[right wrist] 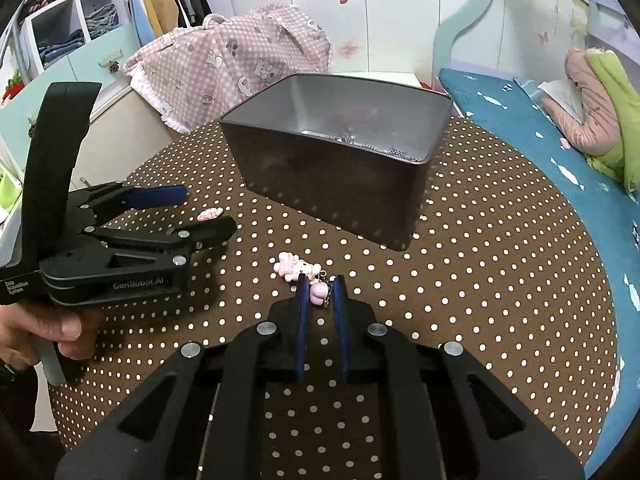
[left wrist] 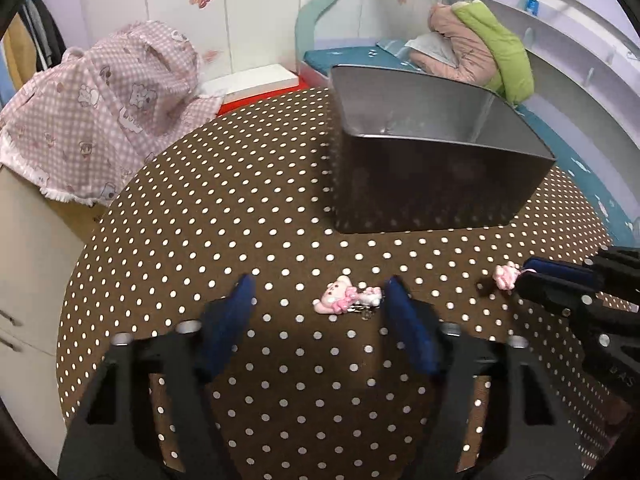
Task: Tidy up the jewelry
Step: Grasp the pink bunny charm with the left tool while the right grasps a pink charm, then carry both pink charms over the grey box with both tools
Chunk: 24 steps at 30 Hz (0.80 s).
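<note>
Right hand-held gripper (right wrist: 320,300) clamps pink charm (right wrist: 318,295); left hand-held gripper (left wrist: 318,296) spread; bin (right wrist: 340,160) beyond

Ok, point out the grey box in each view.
Left wrist: grey box sits upper right of centre, beyond the open left gripper.
Right wrist: grey box sits top centre, beyond the right gripper holding a pink charm.
Shared landmark: pink checked cloth, behind-left of the box.

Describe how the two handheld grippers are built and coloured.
Both are black plastic clamp-style tools with silver rivets and blue pads lining the jaws. The left gripper has white "GenRobot.AI" and "Data Acquisition System" lettering on its body and a tall black handle. The right gripper looks identical.
</note>
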### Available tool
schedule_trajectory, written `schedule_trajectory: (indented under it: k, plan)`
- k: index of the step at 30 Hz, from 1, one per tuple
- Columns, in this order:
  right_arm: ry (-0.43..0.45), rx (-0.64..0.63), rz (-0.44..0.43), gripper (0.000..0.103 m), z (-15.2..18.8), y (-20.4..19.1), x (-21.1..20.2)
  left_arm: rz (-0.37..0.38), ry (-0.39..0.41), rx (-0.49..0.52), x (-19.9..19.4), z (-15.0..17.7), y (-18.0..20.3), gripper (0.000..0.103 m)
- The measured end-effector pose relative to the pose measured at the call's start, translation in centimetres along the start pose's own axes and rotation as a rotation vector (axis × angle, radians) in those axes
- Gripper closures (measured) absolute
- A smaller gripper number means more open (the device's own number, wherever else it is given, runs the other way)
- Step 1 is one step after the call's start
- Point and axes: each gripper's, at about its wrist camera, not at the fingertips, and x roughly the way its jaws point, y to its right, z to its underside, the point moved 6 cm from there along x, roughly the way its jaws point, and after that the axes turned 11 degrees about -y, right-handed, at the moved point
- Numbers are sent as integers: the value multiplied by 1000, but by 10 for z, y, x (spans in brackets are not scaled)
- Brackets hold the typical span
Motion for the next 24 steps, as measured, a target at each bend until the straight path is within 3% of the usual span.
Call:
schedule_trajectory:
  k: [2, 4, 14, 24]
  plan:
    - [2, -1, -1, 92, -1, 0, -1, 23, 0, 1, -2, 0, -1, 67]
    - [8, 0, -7, 92, -1, -1, -4, 37, -1, 3, -4, 3, -2, 79]
    - [45, -38, 14, 92, -6, -8, -26, 61, 25, -8, -30, 24, -11, 79]
    - [155, -116, 56, 92, -34, -23, -78, 66, 199, -15, -115, -1, -19, 79]
